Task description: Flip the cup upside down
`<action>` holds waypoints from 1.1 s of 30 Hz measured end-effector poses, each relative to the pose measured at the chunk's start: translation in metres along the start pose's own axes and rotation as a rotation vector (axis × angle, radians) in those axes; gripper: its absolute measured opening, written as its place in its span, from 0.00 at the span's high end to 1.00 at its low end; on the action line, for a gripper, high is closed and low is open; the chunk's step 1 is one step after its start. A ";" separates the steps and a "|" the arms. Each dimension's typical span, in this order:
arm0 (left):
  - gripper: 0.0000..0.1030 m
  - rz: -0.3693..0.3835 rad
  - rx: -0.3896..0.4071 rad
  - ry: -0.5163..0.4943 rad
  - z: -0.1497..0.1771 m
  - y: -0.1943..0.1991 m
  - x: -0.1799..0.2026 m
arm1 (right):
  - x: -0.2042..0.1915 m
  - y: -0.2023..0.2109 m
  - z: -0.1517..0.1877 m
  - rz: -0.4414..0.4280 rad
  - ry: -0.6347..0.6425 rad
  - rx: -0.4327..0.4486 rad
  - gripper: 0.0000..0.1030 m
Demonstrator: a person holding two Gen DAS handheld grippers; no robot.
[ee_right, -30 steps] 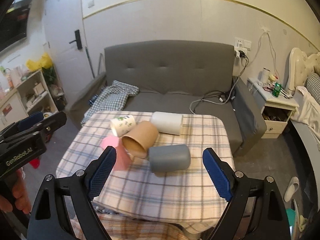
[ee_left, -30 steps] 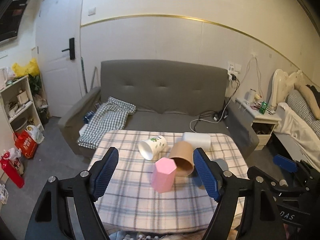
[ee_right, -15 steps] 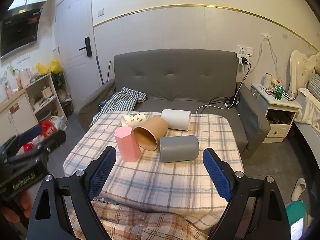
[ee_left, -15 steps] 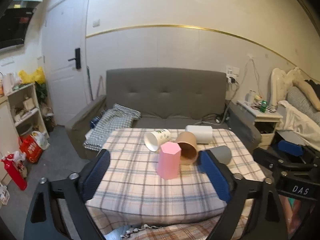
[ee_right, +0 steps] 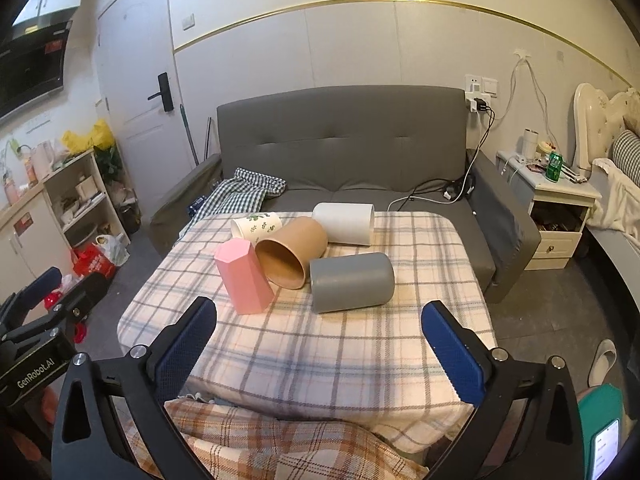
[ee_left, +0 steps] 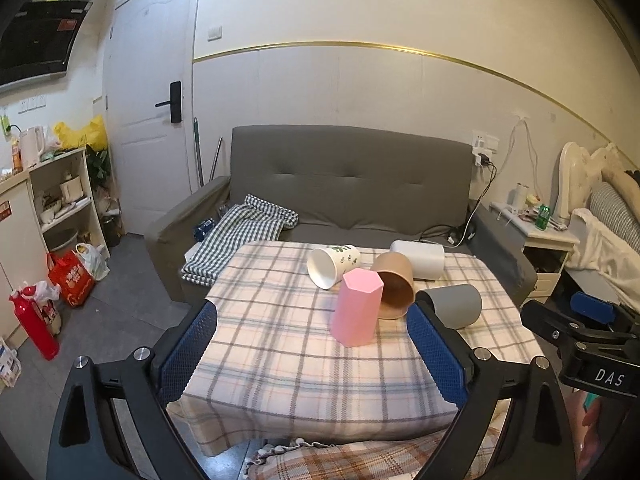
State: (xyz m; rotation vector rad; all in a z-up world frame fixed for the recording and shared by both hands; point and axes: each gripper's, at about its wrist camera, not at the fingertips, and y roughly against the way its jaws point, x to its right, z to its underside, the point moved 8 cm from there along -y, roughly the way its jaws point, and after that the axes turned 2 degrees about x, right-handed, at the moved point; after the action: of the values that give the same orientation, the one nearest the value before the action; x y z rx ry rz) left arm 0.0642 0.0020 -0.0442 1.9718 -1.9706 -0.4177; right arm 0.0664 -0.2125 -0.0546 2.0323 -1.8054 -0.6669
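Note:
Several cups are on the plaid-covered table [ee_left: 280, 352]. A pink hexagonal cup [ee_left: 355, 309] [ee_right: 243, 277] stands upside down. A brown cup [ee_left: 394, 290] [ee_right: 292, 251], a grey cup [ee_left: 454, 305] [ee_right: 352, 282], a white cup [ee_left: 419, 259] [ee_right: 344, 223] and a leaf-print cup [ee_left: 333, 264] [ee_right: 257, 227] lie on their sides. My left gripper [ee_left: 314, 354] is open and empty, back near the table's front edge. My right gripper [ee_right: 318, 354] is open and empty, also over the front edge.
A grey sofa [ee_left: 348, 184] with a checked cloth [ee_left: 240, 232] stands behind the table. A shelf unit [ee_left: 64, 208] and red items are at the left, a nightstand [ee_right: 560, 208] and bed at the right. A plaid blanket [ee_right: 280, 440] lies below the table's front.
Both grippers have pulled back and up from the table, so the cups look farther away. The pink cup stands upside down throughout; the cups have not moved.

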 end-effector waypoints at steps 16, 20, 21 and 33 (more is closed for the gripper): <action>0.04 -0.007 -0.011 -0.013 0.006 0.001 0.003 | -0.001 0.002 0.001 0.000 0.001 0.002 0.00; 0.04 -0.002 -0.018 -0.014 0.006 0.000 0.003 | -0.001 0.001 0.001 0.000 0.002 -0.001 0.00; 0.04 -0.002 -0.019 -0.013 0.006 0.000 0.003 | -0.001 0.001 0.000 0.001 0.004 -0.002 0.00; 0.04 -0.013 -0.014 0.006 0.007 0.000 0.000 | -0.001 0.000 0.001 0.003 0.002 -0.009 0.00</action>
State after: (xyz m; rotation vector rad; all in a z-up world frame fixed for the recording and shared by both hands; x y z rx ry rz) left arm 0.0612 0.0020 -0.0503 1.9761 -1.9470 -0.4278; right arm 0.0662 -0.2117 -0.0557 2.0233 -1.8009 -0.6707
